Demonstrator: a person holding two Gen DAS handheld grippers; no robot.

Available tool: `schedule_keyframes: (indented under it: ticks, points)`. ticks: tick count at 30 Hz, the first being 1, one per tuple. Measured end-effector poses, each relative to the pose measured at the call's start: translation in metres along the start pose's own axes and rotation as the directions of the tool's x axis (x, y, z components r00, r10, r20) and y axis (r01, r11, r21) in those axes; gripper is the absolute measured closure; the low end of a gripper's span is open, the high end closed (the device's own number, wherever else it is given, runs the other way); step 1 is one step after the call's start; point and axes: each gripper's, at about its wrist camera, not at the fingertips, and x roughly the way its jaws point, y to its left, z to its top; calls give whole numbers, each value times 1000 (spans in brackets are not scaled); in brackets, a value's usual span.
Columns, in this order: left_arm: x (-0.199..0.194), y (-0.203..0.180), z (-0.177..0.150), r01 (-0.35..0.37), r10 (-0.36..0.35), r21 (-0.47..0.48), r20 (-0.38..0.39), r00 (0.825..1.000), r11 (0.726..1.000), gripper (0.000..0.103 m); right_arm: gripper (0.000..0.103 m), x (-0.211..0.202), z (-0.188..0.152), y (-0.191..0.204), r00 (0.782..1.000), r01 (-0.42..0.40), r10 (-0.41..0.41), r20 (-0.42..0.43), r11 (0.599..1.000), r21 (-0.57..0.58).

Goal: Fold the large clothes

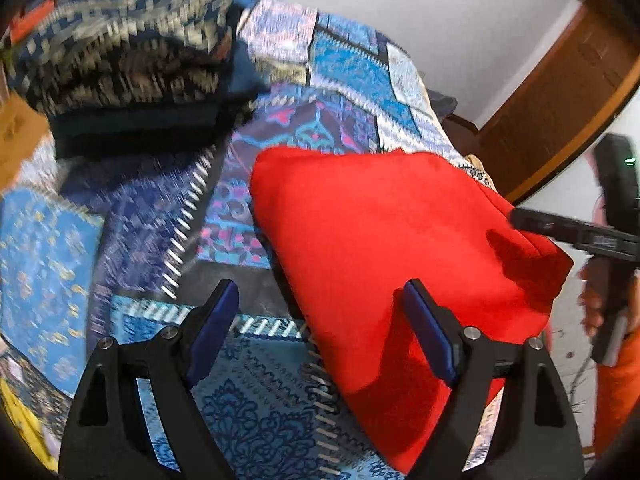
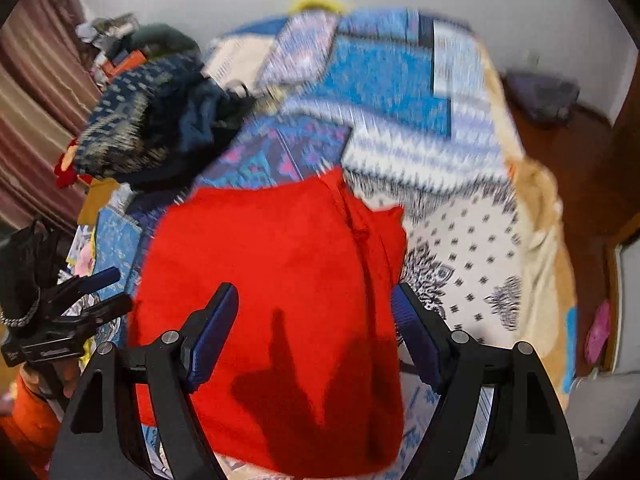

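Red folded garment (image 1: 384, 248) lies on the blue patterned bedspread (image 1: 248, 396). Your left hand-held gripper (image 1: 320, 304) and right hand-held gripper (image 2: 316, 304) both hover above it, released, jaws spread.

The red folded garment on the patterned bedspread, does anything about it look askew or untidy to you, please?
Slightly. The red folded garment has a loose flap sticking out along its right side, so that edge is uneven. Behind it, the dark patterned clothes pile sits rumpled on the blue patterned bedspread.

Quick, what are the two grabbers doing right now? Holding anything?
Left gripper: open, holding nothing, partly over the red cloth.
Right gripper: open, holding nothing, above the same cloth.
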Motion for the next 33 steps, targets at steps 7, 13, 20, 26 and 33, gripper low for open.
schedule_keyframes:
  ticks: [7, 13, 20, 26, 33]
  points:
    - [28, 5, 8, 104, -109, -76, -71, 992, 992, 19, 27, 52, -3, -45, 968, -107, 136, -213, 984, 140]
    - [64, 8, 11, 193, -222, -176, -168, 960, 965, 19, 26, 70, 0, -51, 935, -232, 274, -226, 953, 195]
    - [79, 13, 14, 251, -300, -253, -179, 937, 935, 18, 28, 94, 13, -54, 885, -332, 403, -234, 897, 291]
    - [75, 13, 13, 276, -316, -247, -136, 939, 929, 38, 59, 90, 9, -50, 897, -326, 397, -194, 892, 314]
    - [47, 1, 25, 304, -325, -168, -120, 938, 938, 69, 77, 54, 11, -34, 924, -316, 361, -128, 907, 276]
